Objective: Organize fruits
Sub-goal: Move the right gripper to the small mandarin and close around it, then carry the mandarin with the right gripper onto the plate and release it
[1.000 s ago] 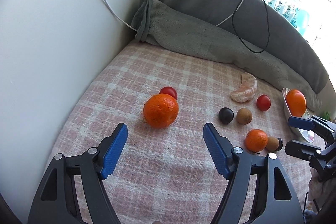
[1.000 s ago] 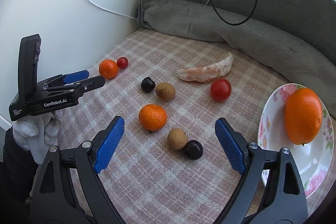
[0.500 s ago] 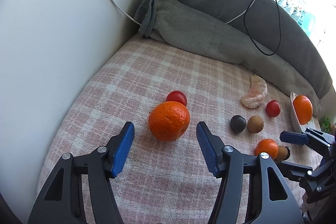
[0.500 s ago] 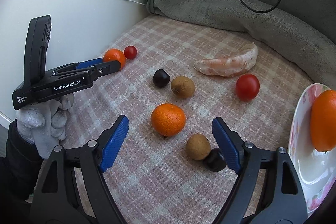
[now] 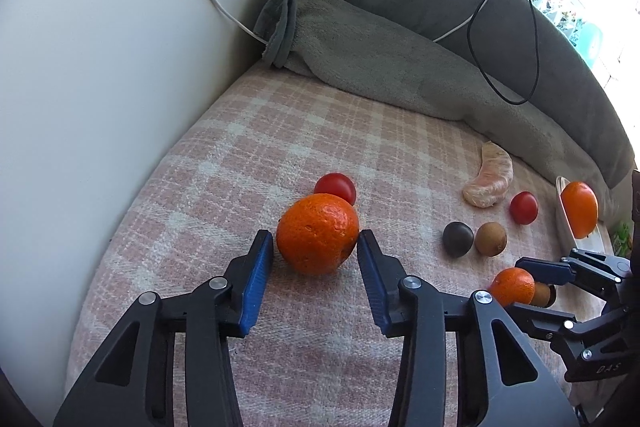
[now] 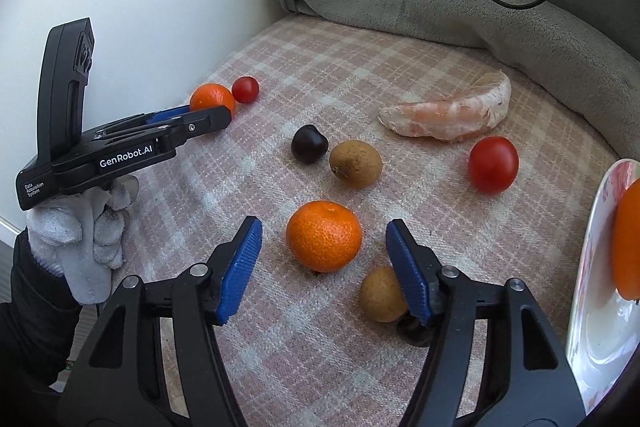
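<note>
My left gripper [image 5: 316, 241] is open, its blue pads on either side of a large orange [image 5: 317, 233] on the plaid blanket; small gaps show on both sides. A red tomato [image 5: 335, 187] touches the orange's far side. My right gripper [image 6: 322, 233] is open around a smaller mandarin [image 6: 324, 241], not touching it. A brown fruit [image 6: 382, 293] and a dark one [image 6: 414, 331] lie by its right finger. A floral plate [image 6: 596, 267] at the right holds an orange [image 6: 628, 239].
A dark plum [image 6: 309, 143], a brown fruit [image 6: 355, 163], a red tomato [image 6: 493, 163] and a peeled citrus segment [image 6: 452, 115] lie mid-blanket. A white wall [image 5: 100, 67] bounds the left. A grey folded blanket [image 5: 400, 59] with cables lies behind.
Both grippers moved forward and narrowed: the left now brackets the large orange, the right brackets the mandarin.
</note>
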Demonstrator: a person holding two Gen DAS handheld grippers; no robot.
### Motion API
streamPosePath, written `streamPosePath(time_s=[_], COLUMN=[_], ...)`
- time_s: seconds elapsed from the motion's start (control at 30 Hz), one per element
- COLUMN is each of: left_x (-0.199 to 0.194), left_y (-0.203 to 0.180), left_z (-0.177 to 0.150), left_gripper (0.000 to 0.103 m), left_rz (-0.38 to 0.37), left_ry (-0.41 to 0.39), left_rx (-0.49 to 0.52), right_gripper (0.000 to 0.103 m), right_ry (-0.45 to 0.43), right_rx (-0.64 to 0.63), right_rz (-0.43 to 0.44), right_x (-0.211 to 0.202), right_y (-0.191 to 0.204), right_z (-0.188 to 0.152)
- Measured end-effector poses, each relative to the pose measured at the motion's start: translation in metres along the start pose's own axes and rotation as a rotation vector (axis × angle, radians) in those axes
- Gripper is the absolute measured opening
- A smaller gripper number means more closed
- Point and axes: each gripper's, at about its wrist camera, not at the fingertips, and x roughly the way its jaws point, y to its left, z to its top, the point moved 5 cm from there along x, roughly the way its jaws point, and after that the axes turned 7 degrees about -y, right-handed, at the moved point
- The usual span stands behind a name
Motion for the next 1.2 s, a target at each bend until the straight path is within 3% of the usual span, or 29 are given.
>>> streamPosePath(time_s=[0.3,0.67,1.2], left_x=[-0.001,-0.011,-0.032], left_y=[-0.001,-0.002,-0.043], left_z=[0.000,0.001,-0.001], left_gripper=[0.038,0.037,0.037], left_rz=[0.001,-0.002,-0.068], left_ry=[-0.006,-0.024,-0.058], left_rx=[0.007,0.006,0.029], right_gripper=[0.040,0.039,0.039], right_ry=[0.008,-0.009,-0.105], right_rx=[-0.018,0.006,0.087], right_rz=[-0.010,0.004,-0.016], right_x=[0.003,-0.002,-0.063], right_y=[0.001,-0.002,-0.033], right_z=[0.000,0.000,-0.005])
